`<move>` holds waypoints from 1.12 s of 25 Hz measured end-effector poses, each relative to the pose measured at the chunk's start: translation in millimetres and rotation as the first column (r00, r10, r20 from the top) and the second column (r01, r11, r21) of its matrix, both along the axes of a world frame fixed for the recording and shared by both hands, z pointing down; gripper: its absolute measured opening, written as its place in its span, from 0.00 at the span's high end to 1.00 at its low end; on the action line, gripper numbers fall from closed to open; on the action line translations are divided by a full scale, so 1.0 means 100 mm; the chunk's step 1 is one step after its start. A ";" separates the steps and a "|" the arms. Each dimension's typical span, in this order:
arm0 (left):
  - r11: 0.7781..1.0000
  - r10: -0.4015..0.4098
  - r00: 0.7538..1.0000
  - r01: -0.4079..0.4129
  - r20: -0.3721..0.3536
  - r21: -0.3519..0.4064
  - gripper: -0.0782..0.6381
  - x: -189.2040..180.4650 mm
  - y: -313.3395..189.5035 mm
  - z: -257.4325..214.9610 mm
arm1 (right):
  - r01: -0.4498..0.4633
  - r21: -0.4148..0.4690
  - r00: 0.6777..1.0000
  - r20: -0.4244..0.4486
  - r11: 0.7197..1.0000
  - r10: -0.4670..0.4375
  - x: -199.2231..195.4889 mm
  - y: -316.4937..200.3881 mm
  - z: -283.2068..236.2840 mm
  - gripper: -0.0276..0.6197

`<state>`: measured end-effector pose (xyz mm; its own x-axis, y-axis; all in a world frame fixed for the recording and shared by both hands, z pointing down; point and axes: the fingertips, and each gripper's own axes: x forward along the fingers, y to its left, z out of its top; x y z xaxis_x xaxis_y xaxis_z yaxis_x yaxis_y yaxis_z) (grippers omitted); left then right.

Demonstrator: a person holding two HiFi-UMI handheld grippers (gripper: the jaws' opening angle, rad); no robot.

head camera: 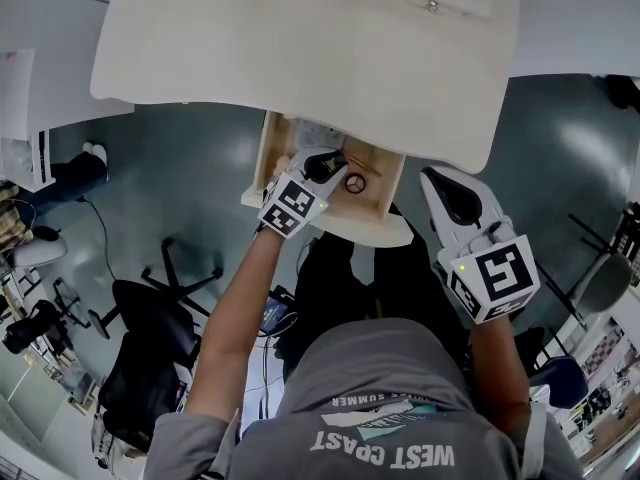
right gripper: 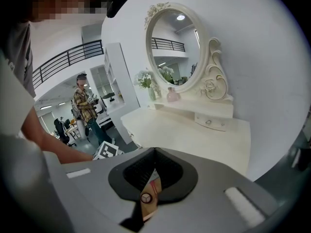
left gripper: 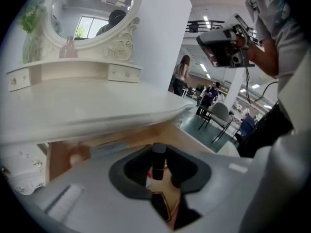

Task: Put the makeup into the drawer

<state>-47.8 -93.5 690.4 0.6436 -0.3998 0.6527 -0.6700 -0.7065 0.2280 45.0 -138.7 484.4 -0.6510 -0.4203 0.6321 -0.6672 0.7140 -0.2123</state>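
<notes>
Gripping a dark makeup tube (left gripper: 158, 161) upright between its pads, L gripper (left gripper: 159, 154) sits over the open drawer (head camera: 380, 193). Round compact (head camera: 355, 182) lies inside, near the tube. R gripper (right gripper: 154, 171): jaws nearly together, nothing btwn them, at the drawer's right.

The only lettering I can read is on the front of the person's grey T-shirt (head camera: 390, 393), upside down from the head view: "WEST COAST" in large pale capitals, with a smaller line beside it ending in "SUMMER".
</notes>
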 end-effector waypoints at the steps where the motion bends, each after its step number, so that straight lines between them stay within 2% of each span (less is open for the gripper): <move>1: 1.000 0.002 1.000 -0.002 0.002 -0.009 0.76 0.01 0.02 0.05 | 0.000 0.000 1.000 0.000 1.000 0.000 0.00 0.01 0.00 0.95; 5: 1.000 0.012 1.000 -0.012 0.017 -0.018 0.76 0.02 0.01 0.16 | -0.002 -0.004 1.000 -0.003 1.000 0.002 0.02 0.03 0.04 0.95; 9: 0.997 0.066 0.997 -0.064 0.041 -0.051 0.76 0.08 0.03 0.27 | -0.003 -0.008 1.000 -0.004 1.000 0.003 0.02 0.03 0.07 0.95; 14: 0.989 0.124 0.992 -0.121 0.033 -0.083 0.76 0.16 0.07 0.34 | -0.004 -0.011 1.000 -0.005 1.000 0.004 0.04 0.05 0.08 0.95; 22: 0.963 0.261 0.963 -0.255 0.065 -0.091 0.76 0.18 0.11 0.49 | -0.005 -0.022 1.000 -0.010 1.000 0.004 0.09 0.02 0.16 0.95; 28: 0.950 0.305 0.952 -0.301 0.030 -0.081 0.76 0.16 0.09 0.56 | -0.004 -0.035 1.000 -0.011 0.999 0.003 0.10 0.00 0.20 0.95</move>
